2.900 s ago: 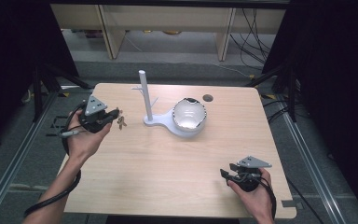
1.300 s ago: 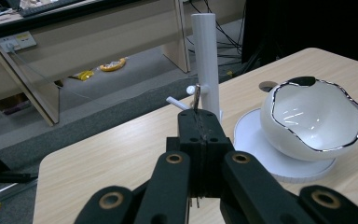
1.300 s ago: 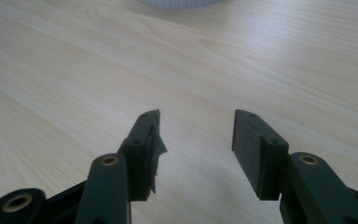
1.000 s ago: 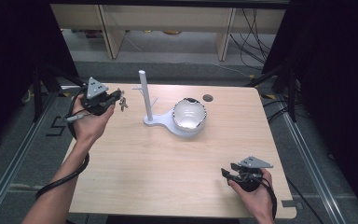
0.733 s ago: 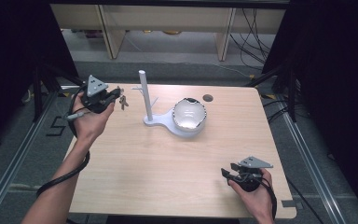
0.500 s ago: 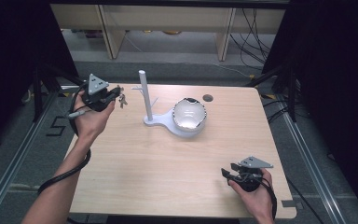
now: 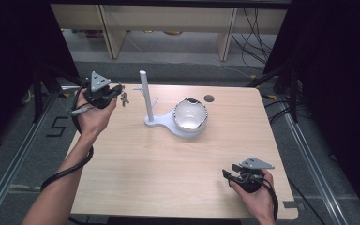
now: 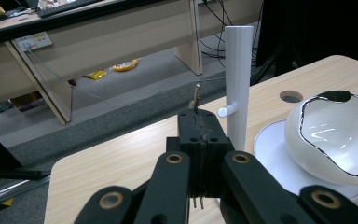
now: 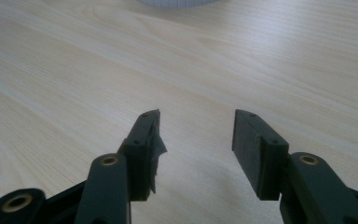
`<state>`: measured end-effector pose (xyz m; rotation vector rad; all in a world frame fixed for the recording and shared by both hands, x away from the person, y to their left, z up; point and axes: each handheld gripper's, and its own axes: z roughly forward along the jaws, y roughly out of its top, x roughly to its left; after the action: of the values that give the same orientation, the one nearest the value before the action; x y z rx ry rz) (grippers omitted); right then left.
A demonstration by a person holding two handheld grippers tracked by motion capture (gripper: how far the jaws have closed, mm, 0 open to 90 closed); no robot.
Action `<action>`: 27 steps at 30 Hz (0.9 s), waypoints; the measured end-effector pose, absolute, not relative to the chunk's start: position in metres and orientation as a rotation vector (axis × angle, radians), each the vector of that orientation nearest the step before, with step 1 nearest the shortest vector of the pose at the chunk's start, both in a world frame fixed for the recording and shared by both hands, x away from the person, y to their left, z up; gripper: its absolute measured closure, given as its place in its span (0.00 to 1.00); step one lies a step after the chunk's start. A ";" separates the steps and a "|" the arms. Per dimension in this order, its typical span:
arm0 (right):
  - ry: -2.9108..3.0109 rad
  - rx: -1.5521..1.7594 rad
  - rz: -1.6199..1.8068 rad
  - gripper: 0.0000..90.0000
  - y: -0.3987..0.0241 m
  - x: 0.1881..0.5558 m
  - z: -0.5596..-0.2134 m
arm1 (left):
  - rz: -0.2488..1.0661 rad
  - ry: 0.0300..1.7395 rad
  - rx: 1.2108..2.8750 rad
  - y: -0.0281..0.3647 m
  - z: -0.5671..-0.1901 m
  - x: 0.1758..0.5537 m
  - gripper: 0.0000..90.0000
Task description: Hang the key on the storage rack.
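1. Presently, left gripper (image 7: 117, 92): held above the far-left corner of the wooden table (image 7: 168, 164); jaws pressed together on a small set of keys (image 7: 123, 97). From the left gripper view, a metal tip (image 8: 196, 95) rises above the closed jaws and two thin ends show below them.
2. Keys: clamped in the left gripper, hanging off its front end, clear of the tabletop, left of the white post (image 7: 145, 93).
3. White stand (image 7: 161, 123): flat base on the table's far middle, upright round post with a short side peg (image 8: 227, 110) facing the left gripper; the keys sit near the peg, apart from it.
4. White bowl (image 7: 191, 115): rests on the stand's base, right of the post, with a dark irregular rim.
5. Right gripper (image 7: 230, 172): low at the near-right part of the table, in the person's right hand (image 7: 255, 197); jaws spread apart, nothing between them, bare wood beneath in the right gripper view.
6. Round hole (image 7: 209, 98): in the tabletop behind the bowl.
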<state>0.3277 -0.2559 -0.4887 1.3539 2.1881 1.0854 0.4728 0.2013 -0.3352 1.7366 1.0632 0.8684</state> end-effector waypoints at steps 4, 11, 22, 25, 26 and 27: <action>2.179 1.343 1.081 0.58 -0.257 0.328 -0.489 | 0.868 1.059 1.741 0.198 -0.335 0.476 1.00; 2.184 1.361 1.098 0.58 -0.256 0.328 -0.490 | 0.868 1.040 1.740 0.191 -0.332 0.477 1.00; 2.180 1.347 1.085 0.58 -0.256 0.328 -0.491 | 0.864 1.025 1.752 0.184 -0.331 0.481 1.00; 2.184 1.344 1.071 0.58 -0.257 0.327 -0.490 | 0.874 1.022 1.758 0.183 -0.330 0.482 1.00; 2.184 1.349 1.072 0.58 -0.256 0.327 -0.490 | 0.875 1.018 1.758 0.182 -0.330 0.482 1.00; 2.183 1.348 1.070 0.58 -0.257 0.327 -0.490 | 0.875 1.014 1.761 0.182 -0.330 0.483 1.00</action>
<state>0.3271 -0.2566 -0.4895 1.3478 2.1829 1.0697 0.4827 0.1817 -0.3300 1.7607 1.0142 0.8750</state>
